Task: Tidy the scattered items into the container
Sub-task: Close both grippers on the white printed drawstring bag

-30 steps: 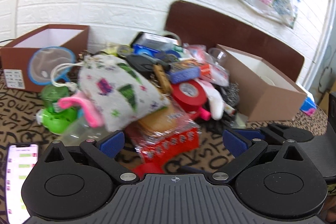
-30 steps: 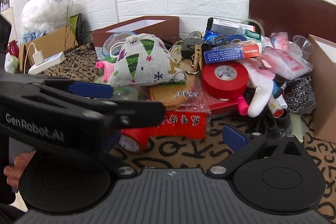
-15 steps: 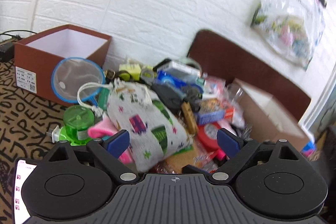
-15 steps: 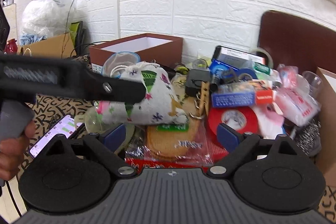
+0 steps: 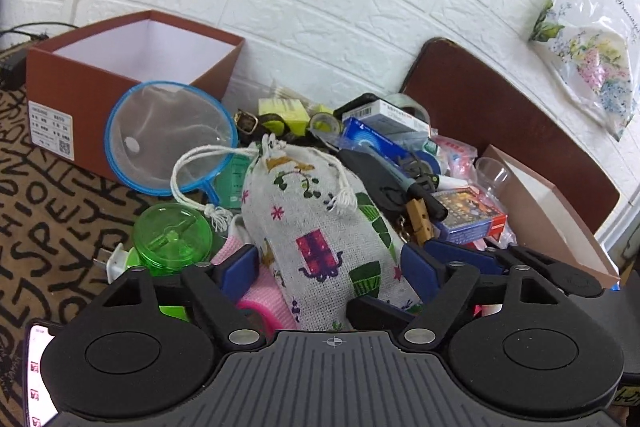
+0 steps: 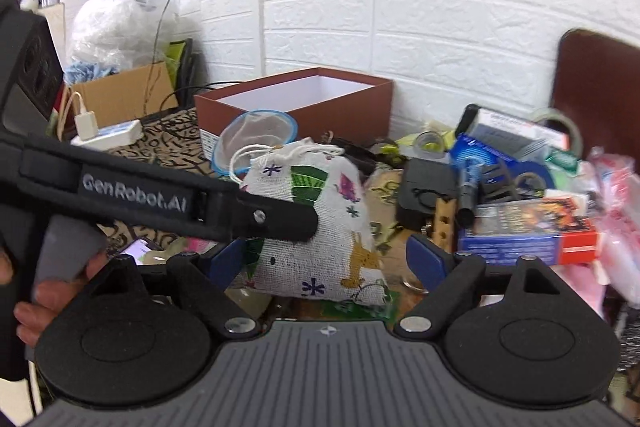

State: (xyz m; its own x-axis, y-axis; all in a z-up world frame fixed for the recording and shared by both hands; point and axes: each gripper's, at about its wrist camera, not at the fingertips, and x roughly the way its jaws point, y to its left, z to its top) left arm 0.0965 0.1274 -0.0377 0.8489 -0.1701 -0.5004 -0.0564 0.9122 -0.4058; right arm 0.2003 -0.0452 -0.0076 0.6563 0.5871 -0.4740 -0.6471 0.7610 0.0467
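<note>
A white drawstring pouch (image 5: 316, 219) with coloured prints lies on top of a pile of small items on the patterned tablecloth. My left gripper (image 5: 330, 265) has the pouch between its blue pads; its jaws are closing, and I see no firm press. My right gripper (image 6: 324, 261) also has the pouch (image 6: 340, 203) between its pads, jaws closing, with a gap on the right side. The left gripper's finger (image 6: 276, 223) crosses the pouch's left face. An open brown box (image 5: 132, 67) with a white inside stands behind the pile, also in the right wrist view (image 6: 304, 99).
Left of the pouch are a blue-rimmed mesh strainer (image 5: 168, 135), a green lidded cup (image 5: 172, 239) and a lit phone (image 5: 36, 367). A red and blue card box (image 5: 468, 215), a second open box (image 5: 552, 211) and a chair back (image 5: 500, 115) are on the right. A hand (image 6: 40, 299) holds the left gripper.
Both grippers have swung left from the red tape and snack packet onto the pouch. Both pairs of jaws have narrowed and now have the pouch between them.
</note>
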